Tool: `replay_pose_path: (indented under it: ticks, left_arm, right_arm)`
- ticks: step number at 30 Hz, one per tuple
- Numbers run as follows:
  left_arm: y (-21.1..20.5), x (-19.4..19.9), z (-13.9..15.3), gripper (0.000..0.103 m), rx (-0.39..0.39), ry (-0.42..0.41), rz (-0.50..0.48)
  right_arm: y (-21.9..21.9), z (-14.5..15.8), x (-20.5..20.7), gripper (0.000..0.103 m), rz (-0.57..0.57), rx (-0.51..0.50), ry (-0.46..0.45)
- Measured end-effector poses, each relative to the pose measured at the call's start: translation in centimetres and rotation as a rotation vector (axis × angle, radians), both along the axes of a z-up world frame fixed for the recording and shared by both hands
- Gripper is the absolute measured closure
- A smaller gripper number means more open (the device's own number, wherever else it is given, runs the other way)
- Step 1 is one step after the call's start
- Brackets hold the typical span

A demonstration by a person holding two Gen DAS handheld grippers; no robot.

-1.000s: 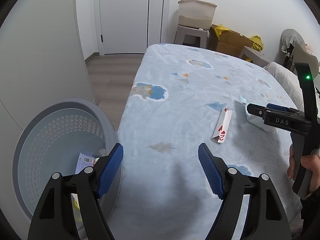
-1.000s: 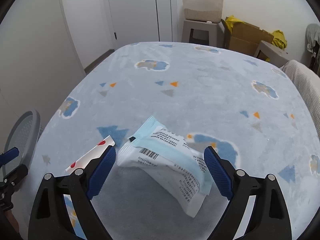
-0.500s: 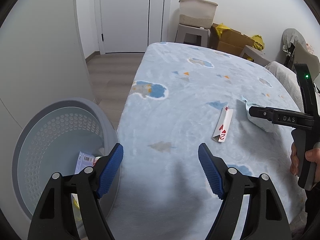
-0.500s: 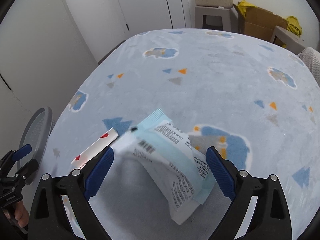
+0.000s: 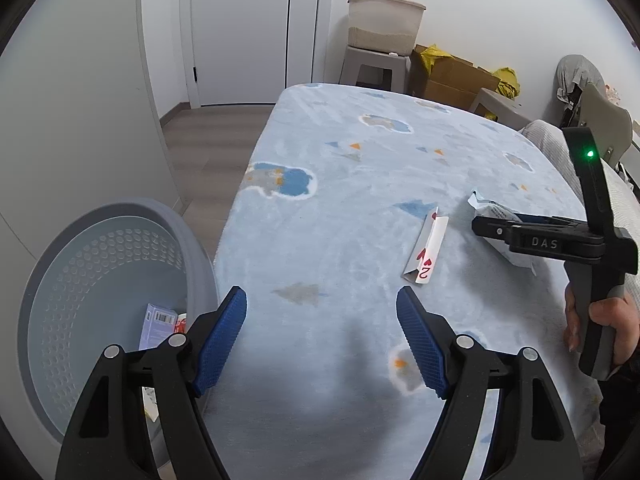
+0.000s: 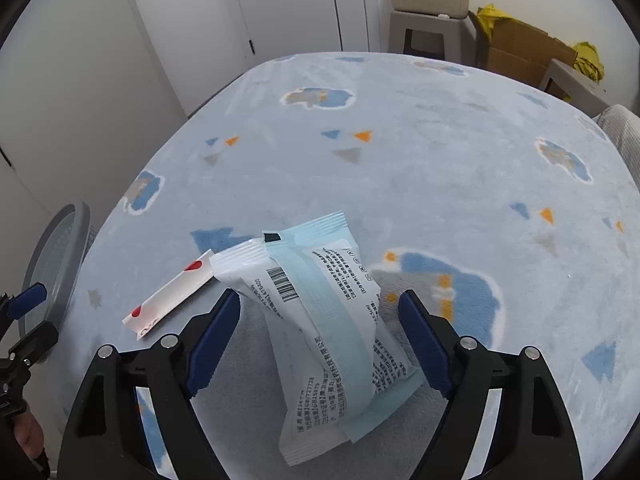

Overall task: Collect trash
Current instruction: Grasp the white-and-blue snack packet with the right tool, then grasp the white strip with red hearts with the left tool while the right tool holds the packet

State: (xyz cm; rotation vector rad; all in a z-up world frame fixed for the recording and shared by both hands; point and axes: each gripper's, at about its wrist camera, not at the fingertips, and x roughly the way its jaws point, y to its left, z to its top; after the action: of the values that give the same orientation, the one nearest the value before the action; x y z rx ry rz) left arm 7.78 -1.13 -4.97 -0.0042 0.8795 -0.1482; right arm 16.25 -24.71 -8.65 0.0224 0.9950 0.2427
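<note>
A white and pale blue wrapper packet (image 6: 320, 320) lies on the blue patterned bed cover (image 6: 400, 160). My right gripper (image 6: 320, 320) is open, its blue pads on either side of the packet, apart from it. It also shows in the left wrist view (image 5: 496, 232), over the packet (image 5: 488, 210). A folded playing card (image 6: 168, 300) lies just left of the packet; in the left wrist view the card (image 5: 426, 250) lies ahead. My left gripper (image 5: 322, 336) is open and empty, above the bed's near left edge. A grey perforated bin (image 5: 100, 300) stands at left, with a small box (image 5: 158, 324) inside.
A white door (image 5: 240, 32) and wood floor (image 5: 208, 140) lie beyond the bed. A stool with a beige tub (image 5: 384, 24) and cardboard boxes (image 5: 452, 80) stand at the far wall. A chair (image 5: 600, 112) stands at far right. A white wall (image 5: 72, 120) rises behind the bin.
My right gripper has moved forward and down over the packet, so the packet now sits between its open fingers. The left gripper has barely moved.
</note>
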Motion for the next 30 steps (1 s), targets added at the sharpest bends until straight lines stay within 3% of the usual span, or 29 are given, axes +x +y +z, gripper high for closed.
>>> replay_pose_path:
  ticks: [2, 5, 19, 30]
  left_arm:
    - [-0.2, 0.0, 0.1, 0.029, -0.003, 0.001, -0.003]
    - [-0.8, 0.1, 0.1, 0.029, -0.004, 0.001, -0.011]
    - [-5.7, 2.5, -0.4, 0.029, 0.018, 0.034, -0.108]
    - [-9.6, 5.8, -3.2, 0.032, 0.075, 0.058, -0.148]
  right_arm:
    - [0.0, -0.1, 0.1, 0.027, -0.002, -0.006, -0.006]
    - [-0.3, 0.1, 0.1, 0.044, -0.027, 0.005, -0.004]
    - [-1.7, 4.1, -1.2, 0.045, -0.099, 0.099, -0.085]
    - [-3.8, 5.9, -1.8, 0.045, -0.147, 0.169, -0.114]
